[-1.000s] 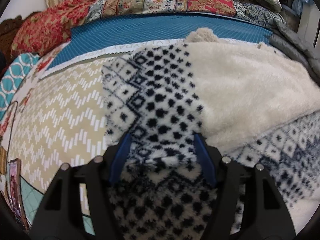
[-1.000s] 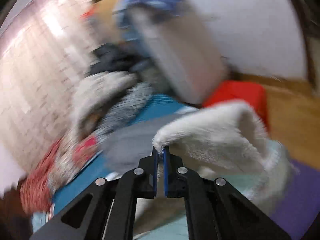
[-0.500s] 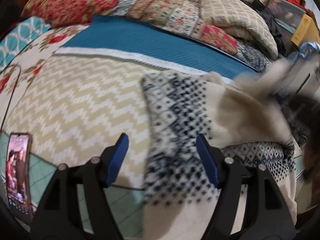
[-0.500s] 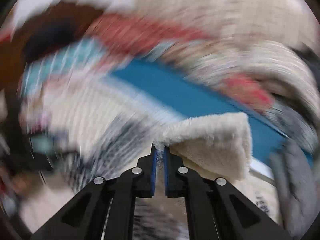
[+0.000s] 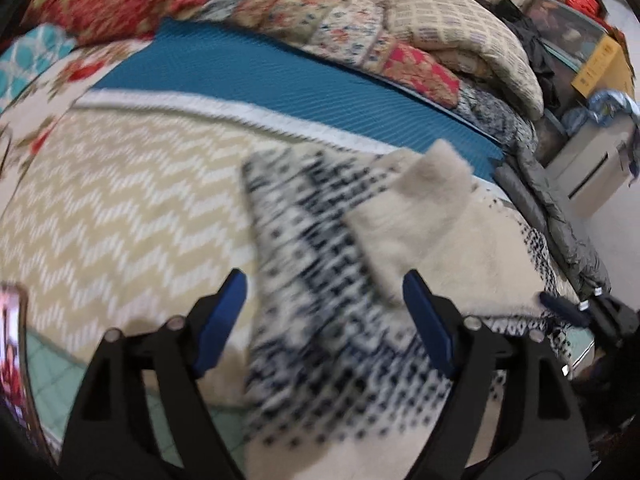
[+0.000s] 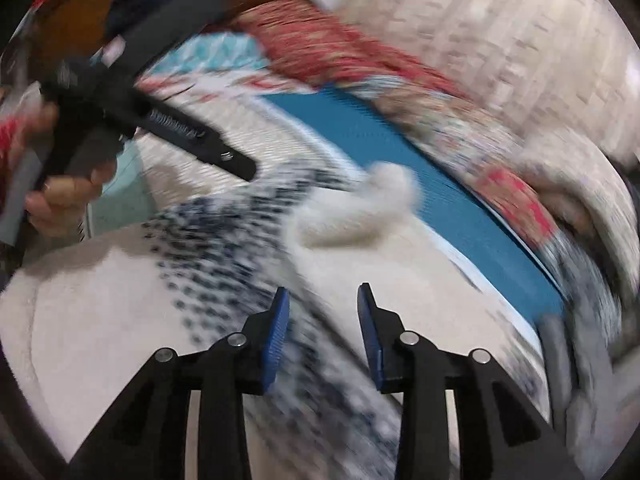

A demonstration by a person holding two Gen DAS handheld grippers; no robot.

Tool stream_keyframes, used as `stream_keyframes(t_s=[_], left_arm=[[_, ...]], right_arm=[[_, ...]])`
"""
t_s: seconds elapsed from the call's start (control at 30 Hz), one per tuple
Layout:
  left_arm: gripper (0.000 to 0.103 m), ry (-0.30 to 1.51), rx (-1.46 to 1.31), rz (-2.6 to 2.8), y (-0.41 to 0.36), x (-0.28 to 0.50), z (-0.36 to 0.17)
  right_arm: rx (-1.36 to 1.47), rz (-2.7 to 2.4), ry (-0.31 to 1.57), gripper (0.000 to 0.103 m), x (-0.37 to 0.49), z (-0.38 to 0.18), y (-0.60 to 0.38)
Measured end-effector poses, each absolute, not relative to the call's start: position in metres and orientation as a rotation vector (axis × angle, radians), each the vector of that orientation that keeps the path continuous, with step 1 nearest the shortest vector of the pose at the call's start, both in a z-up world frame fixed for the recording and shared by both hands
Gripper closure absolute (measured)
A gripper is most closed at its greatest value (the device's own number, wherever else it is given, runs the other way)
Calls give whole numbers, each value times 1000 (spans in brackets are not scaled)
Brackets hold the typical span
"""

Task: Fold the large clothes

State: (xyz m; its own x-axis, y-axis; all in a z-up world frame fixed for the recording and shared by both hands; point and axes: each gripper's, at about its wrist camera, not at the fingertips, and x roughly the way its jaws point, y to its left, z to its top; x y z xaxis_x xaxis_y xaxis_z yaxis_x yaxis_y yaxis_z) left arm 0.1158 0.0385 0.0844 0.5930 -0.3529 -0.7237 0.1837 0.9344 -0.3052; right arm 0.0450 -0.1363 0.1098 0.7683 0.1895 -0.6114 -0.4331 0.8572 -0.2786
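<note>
A large fleece garment (image 5: 344,280), cream with a navy-and-white knit pattern, lies partly folded on the bed. A cream flap (image 5: 436,208) lies turned over the patterned part. My left gripper (image 5: 324,304) is open above the garment's left edge and holds nothing. My right gripper (image 6: 322,324) is open over the garment (image 6: 224,248) and holds nothing. The left gripper (image 6: 240,166) also shows in the right wrist view at the upper left, in a hand. The right gripper's tips (image 5: 560,306) show at the right edge of the left wrist view.
The bed has a beige zigzag cover (image 5: 120,208) and a teal mat (image 5: 280,92). Piled quilts and pillows (image 5: 400,32) line the far side. A phone (image 5: 12,352) lies at the near left. A grey jacket (image 5: 560,220) and boxes (image 5: 600,68) are at the right.
My right gripper has carried the cream sleeve across, laid it on the garment and opened. My left gripper has drawn back and to the left, staying open.
</note>
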Motion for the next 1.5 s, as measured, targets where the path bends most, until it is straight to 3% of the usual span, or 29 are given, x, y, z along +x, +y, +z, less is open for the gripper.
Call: stream_keyframes(t_s=[0.1, 0.23, 0.27, 0.33, 0.47, 0.6, 0.63, 0.83, 1.1, 1.17, 1.23, 1.27, 1.5], left_arm=[[21, 895, -179, -332, 18, 145, 86], [24, 970, -241, -348, 12, 189, 71], [32, 996, -251, -353, 9, 198, 65], [91, 1066, -249, -367, -1, 206, 53], [94, 993, -223, -301, 1, 184, 64], [95, 949, -305, -199, 42, 143, 69], [103, 974, -322, -168, 51, 136, 62], [103, 1081, -360, -54, 83, 109, 39], [101, 1059, -189, -104, 93, 47, 52], [84, 1076, -148, -134, 95, 23, 50], [44, 1085, -137, -144, 101, 1, 47], [37, 1090, -145, -144, 103, -7, 45], [26, 1160, -230, -247, 114, -68, 36]], right_arm=[[-238, 169, 653, 20, 50, 114, -205], [124, 5, 766, 20, 70, 99, -297], [176, -12, 825, 20, 78, 86, -310], [213, -55, 954, 20, 94, 51, -327], [388, -36, 891, 20, 96, 35, -350], [344, -37, 868, 20, 90, 37, -345], [345, -38, 864, 20, 93, 37, -344], [385, -68, 821, 21, 78, 41, -345], [396, -40, 772, 22, 8, 61, -347], [393, -34, 771, 23, -16, 65, -351], [389, -30, 764, 23, -40, 67, -356], [393, -26, 768, 24, -54, 66, -359], [472, 17, 875, 37, -104, 35, -359]])
